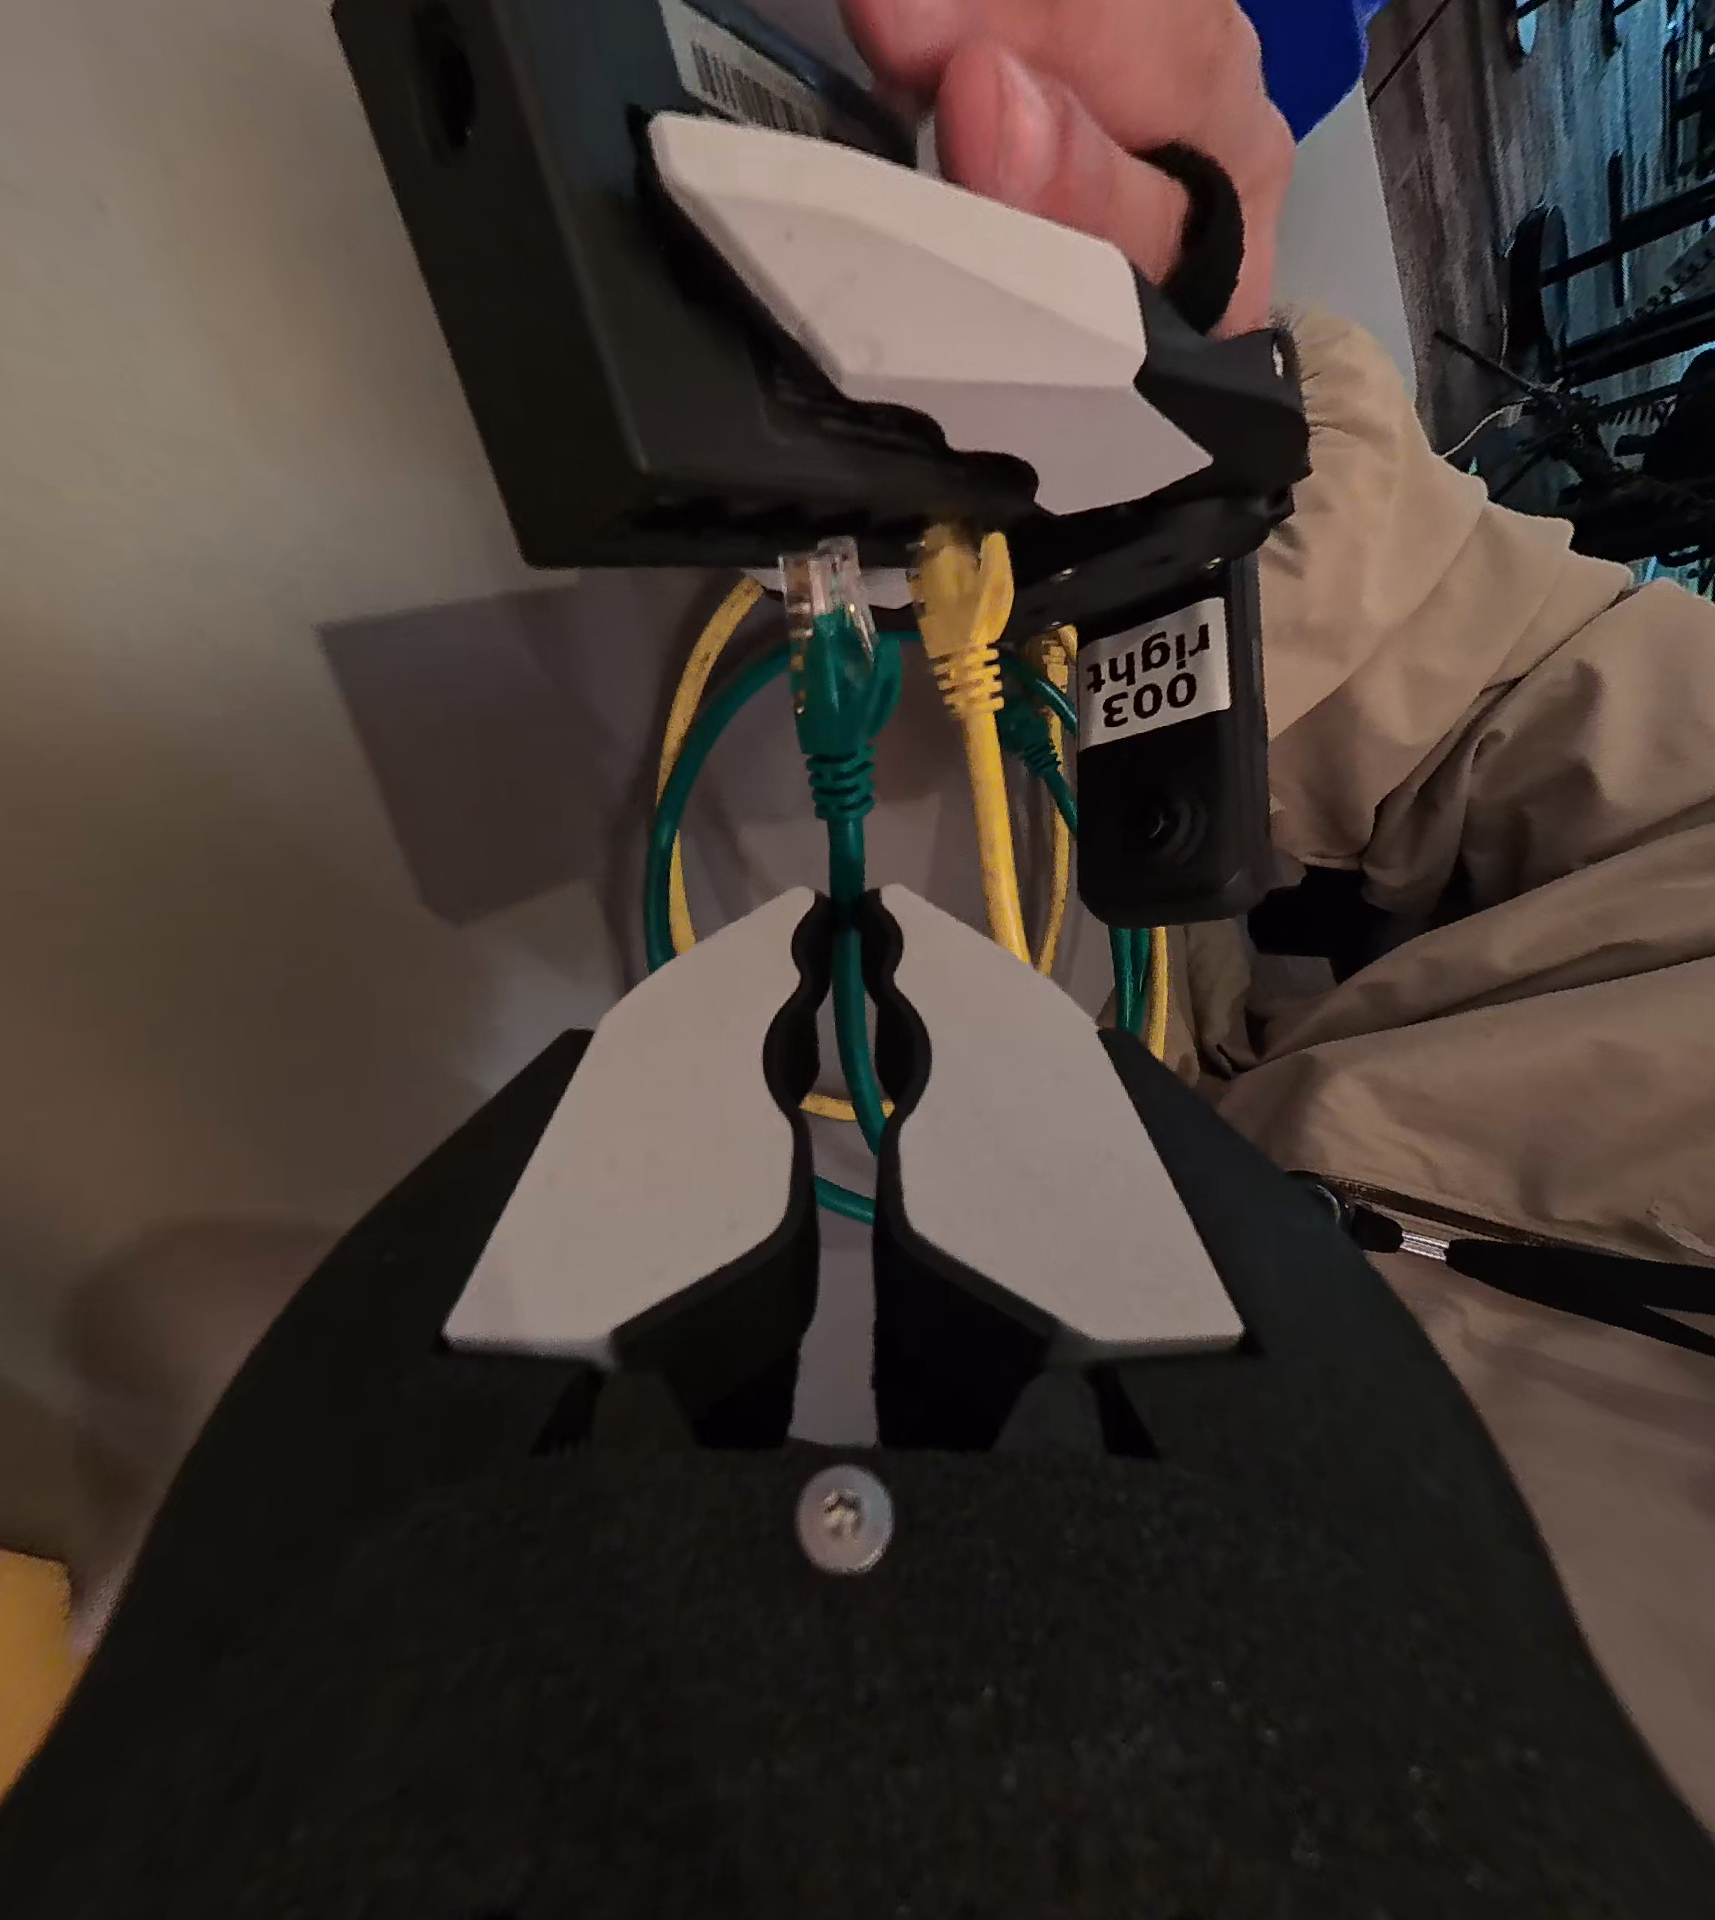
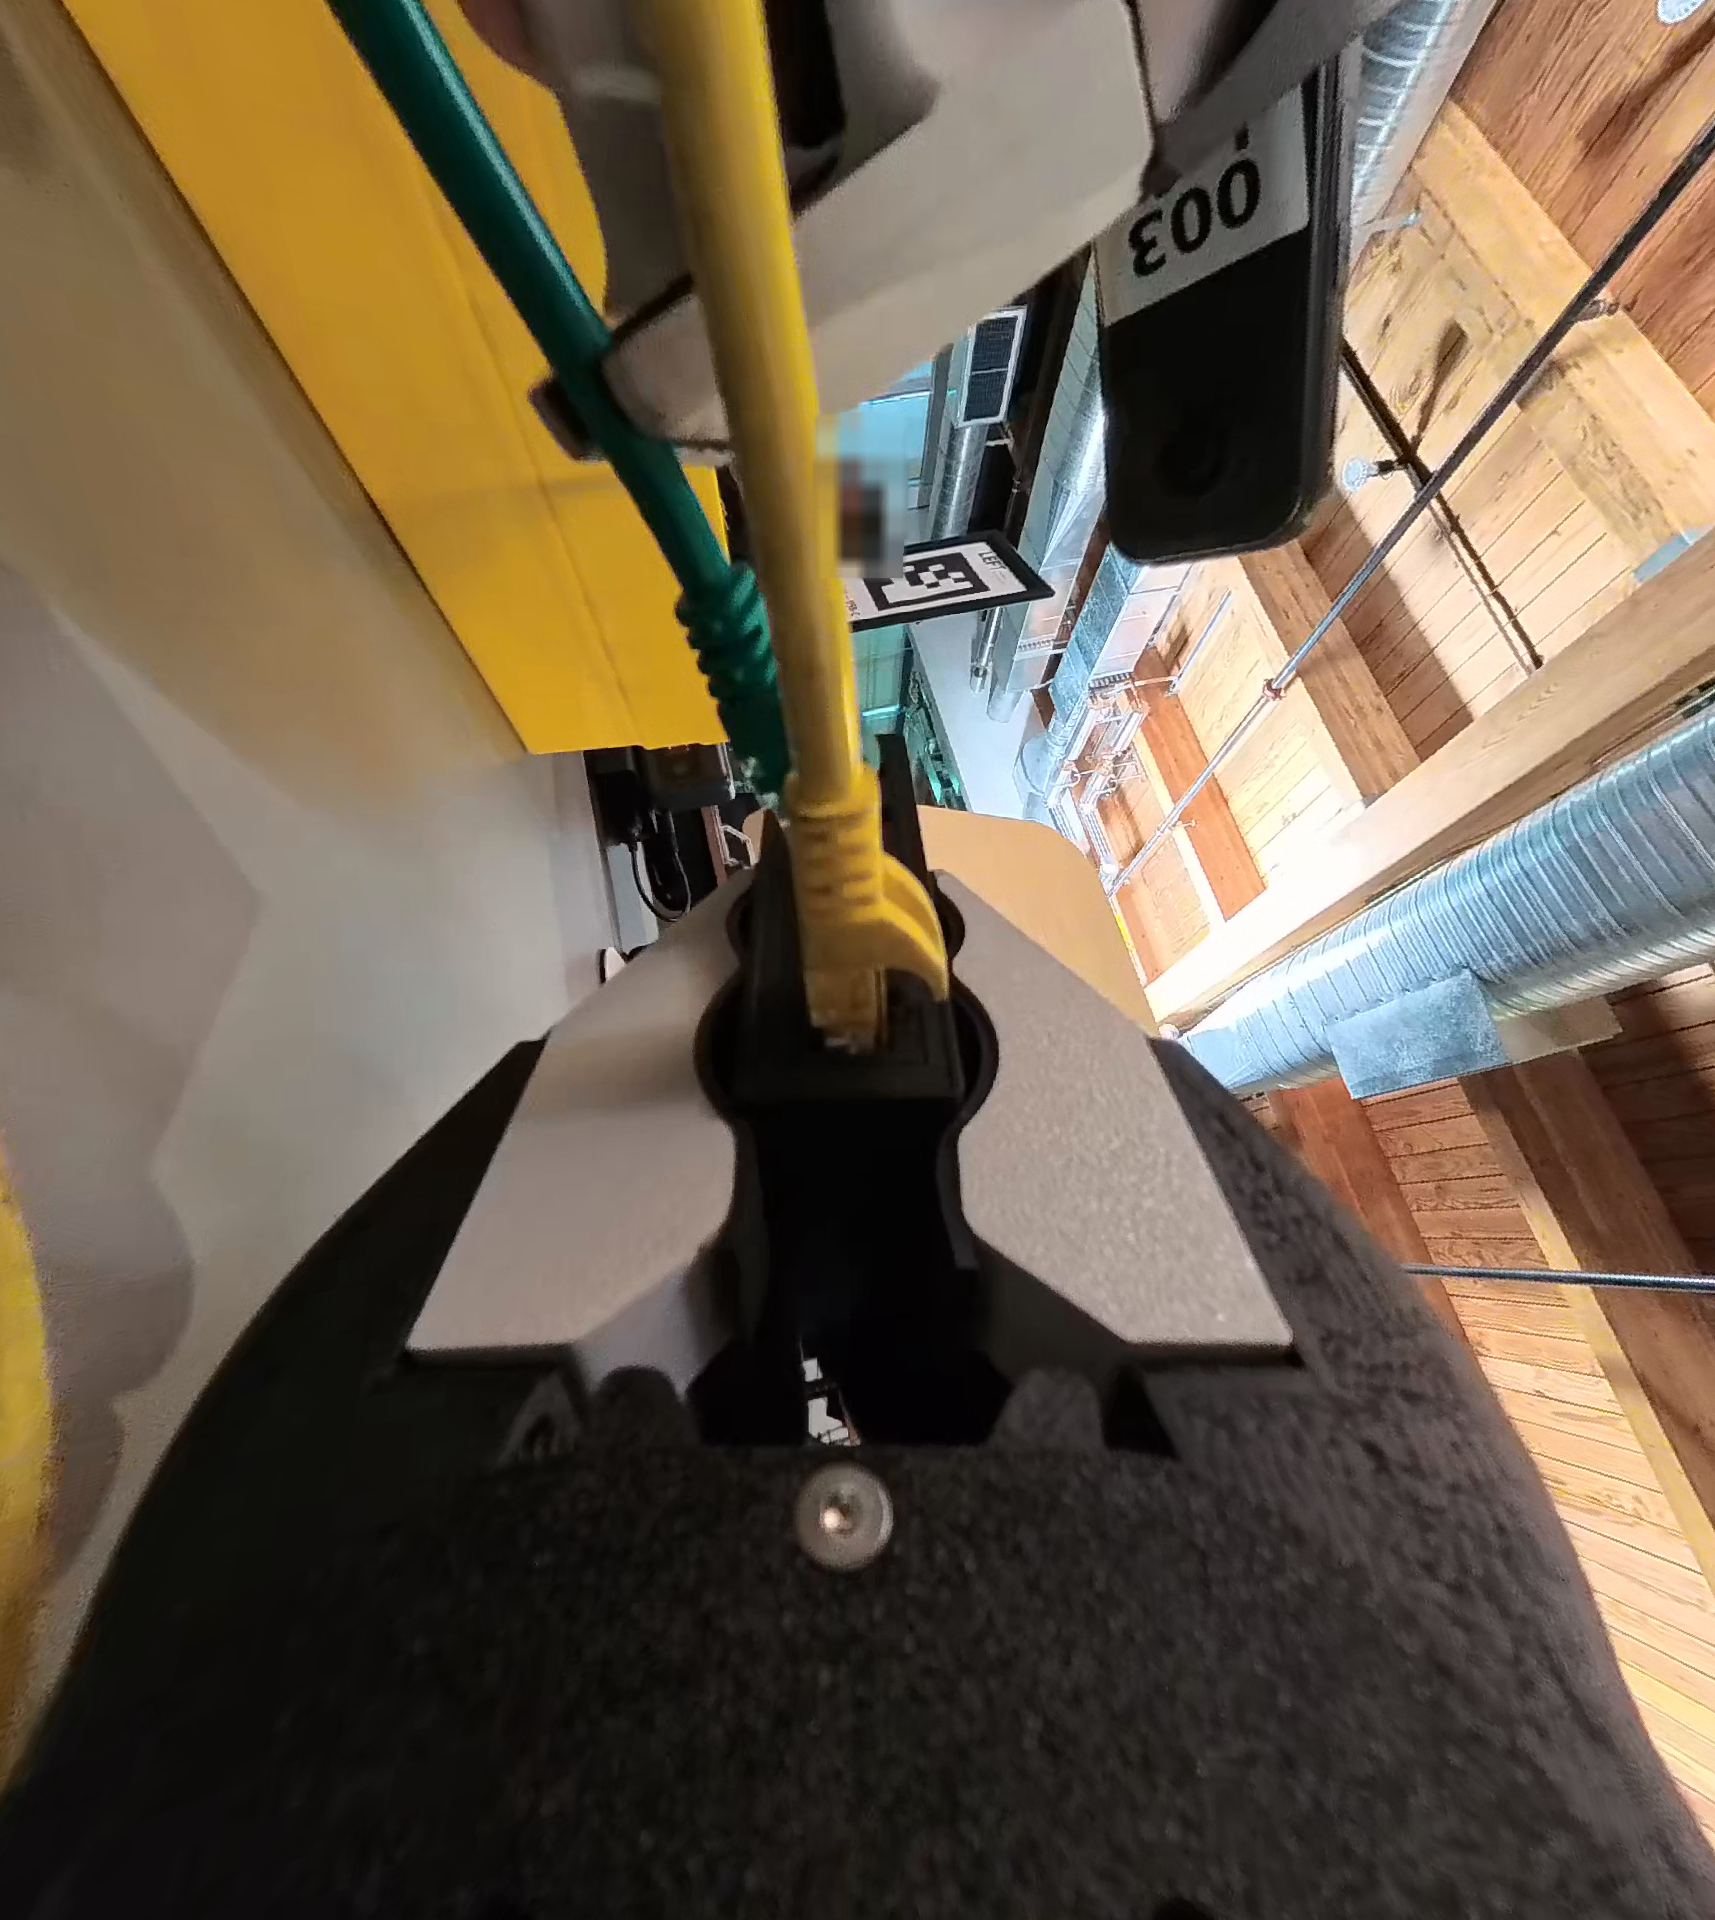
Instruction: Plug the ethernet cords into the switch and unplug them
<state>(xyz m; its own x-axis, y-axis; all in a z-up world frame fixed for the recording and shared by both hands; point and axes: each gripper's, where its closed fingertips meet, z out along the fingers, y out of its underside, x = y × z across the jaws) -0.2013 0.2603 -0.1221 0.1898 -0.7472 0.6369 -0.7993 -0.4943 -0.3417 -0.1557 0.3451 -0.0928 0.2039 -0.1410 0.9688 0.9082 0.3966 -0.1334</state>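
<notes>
1. Left wrist view shows the switch (image 1: 562, 312), a dark rigid box, held up off any surface by the right gripper (image 1: 936, 343), whose pale fingers are clamped across its body near the port edge. It looks light but hard-shelled and smooth, so a grip across its flat faces seems the safest hold.
2. In the right wrist view, the same black housing sits between that gripper's fingers (image 2: 604, 1122), ports facing away from the camera.
3. The yellow cord (image 1: 967, 623) is seated in a port; its boot is stiffer than its thin, floppy cable.
4. The green cord (image 1: 837, 727) hangs just under the port edge with its clear plug (image 1: 822, 592) at the opening (whether it is latched cannot be told).
5. The left gripper (image 1: 848, 925) has its jaws closed on the green cable below the ribbed boot. That cable is limp and slick, so a pull there may slide or strain it; the boot, with its release tab, is probably the better hold.
</notes>
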